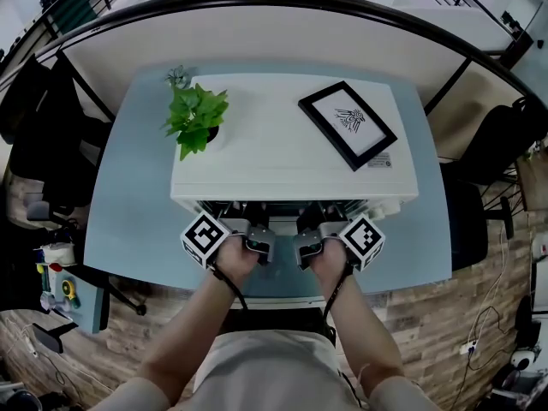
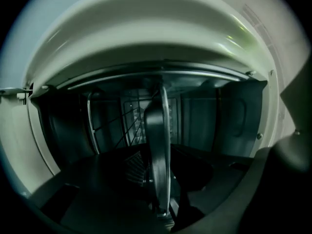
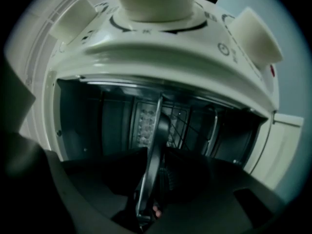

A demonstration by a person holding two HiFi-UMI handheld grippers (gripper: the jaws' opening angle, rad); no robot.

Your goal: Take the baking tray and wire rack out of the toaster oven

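Observation:
A white toaster oven (image 1: 291, 157) stands open on the blue table (image 1: 128, 221). Both grippers reach level into its mouth, the left gripper (image 1: 254, 229) beside the right gripper (image 1: 308, 229). Both gripper views are rolled sideways, so the dark baking tray (image 2: 161, 130) shows edge-on as an upright strip. The left gripper (image 2: 158, 179) is shut on the tray's front rim. The right gripper (image 3: 153, 179) is also shut on the baking tray (image 3: 157, 130). Thin wires of the wire rack (image 2: 127, 123) show deeper inside, and the wire rack (image 3: 183, 126) also appears behind the tray in the right gripper view.
A potted plant (image 1: 195, 118) and a black picture frame (image 1: 347, 124) sit on the oven's top. The oven's control knobs (image 3: 153, 1) lie close to the right gripper. A small side table with clutter (image 1: 60, 285) stands at the left, chairs at both sides.

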